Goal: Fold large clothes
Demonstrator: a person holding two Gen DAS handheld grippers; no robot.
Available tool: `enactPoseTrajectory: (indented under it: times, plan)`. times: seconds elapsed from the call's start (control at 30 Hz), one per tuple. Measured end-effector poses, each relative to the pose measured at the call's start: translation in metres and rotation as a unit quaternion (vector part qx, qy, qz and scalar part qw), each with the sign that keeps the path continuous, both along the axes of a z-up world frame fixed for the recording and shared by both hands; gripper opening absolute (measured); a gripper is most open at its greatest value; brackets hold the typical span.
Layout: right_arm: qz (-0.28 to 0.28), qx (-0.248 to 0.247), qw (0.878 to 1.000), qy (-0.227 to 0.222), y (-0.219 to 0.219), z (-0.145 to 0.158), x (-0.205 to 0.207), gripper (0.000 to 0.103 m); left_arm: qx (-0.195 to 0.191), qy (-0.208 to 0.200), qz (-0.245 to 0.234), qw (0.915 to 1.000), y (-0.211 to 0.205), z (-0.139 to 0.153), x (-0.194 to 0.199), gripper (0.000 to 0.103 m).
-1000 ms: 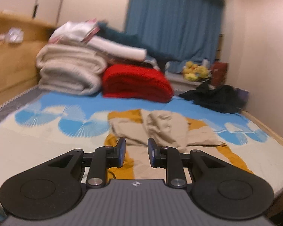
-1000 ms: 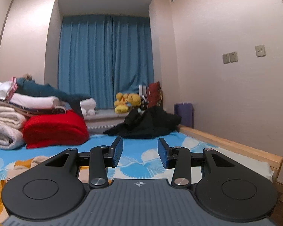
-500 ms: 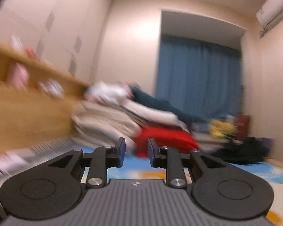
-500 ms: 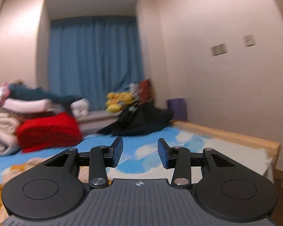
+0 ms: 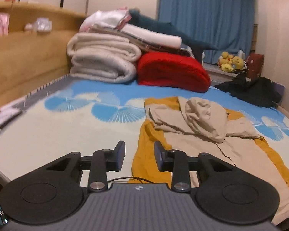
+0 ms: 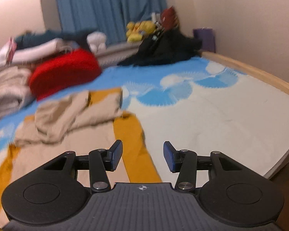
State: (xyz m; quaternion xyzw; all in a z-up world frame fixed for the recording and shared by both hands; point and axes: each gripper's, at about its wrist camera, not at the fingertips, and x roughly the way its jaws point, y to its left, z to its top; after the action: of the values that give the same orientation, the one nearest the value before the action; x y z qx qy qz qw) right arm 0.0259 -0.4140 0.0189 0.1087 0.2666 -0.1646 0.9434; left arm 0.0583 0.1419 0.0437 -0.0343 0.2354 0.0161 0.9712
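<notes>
Both grippers released above the bed, jacket ahead.

The left gripper and right gripper are spread, holding nothing. The beige-and-mustard jacket lies crumpled on the bed, just beyond both. Farther back: red blanket, cream blankets, black clothing, blue curtain.

Two matching black handheld grippers, each with dark blue finger pads.

The left gripper and right gripper share round black side discs, silver pivot screws, a grey ribbed centre plate with a small white emblem; a thin black cable arcs at lower centre of the left view.
</notes>
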Motion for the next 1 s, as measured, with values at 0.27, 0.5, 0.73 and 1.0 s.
enactPoseTrajectory:
  times: [0.27,0.5,0.73,1.0]
  plan:
    - [-0.057,-0.051,0.991,-0.113,-0.004,0.027,-0.033,0.049,-0.003,-0.110,-0.016,0.9938,-0.004,0.098,-0.041,0.036]
    - [-0.135,-0.048,0.969,-0.203,-0.022,0.048,-0.067,0.049,0.028,-0.211,-0.068,0.9748,-0.039,0.231,-0.114,0.037]
    - [-0.100,-0.011,0.978,-0.185,-0.036,0.041,-0.069,0.053,0.016,-0.167,-0.064,0.9838,-0.050,0.195,-0.094,0.044]
    - [-0.022,0.077,0.997,0.016,-0.040,-0.022,-0.009,0.053,0.028,-0.008,-0.016,0.9995,-0.034,0.011,0.006,0.043]
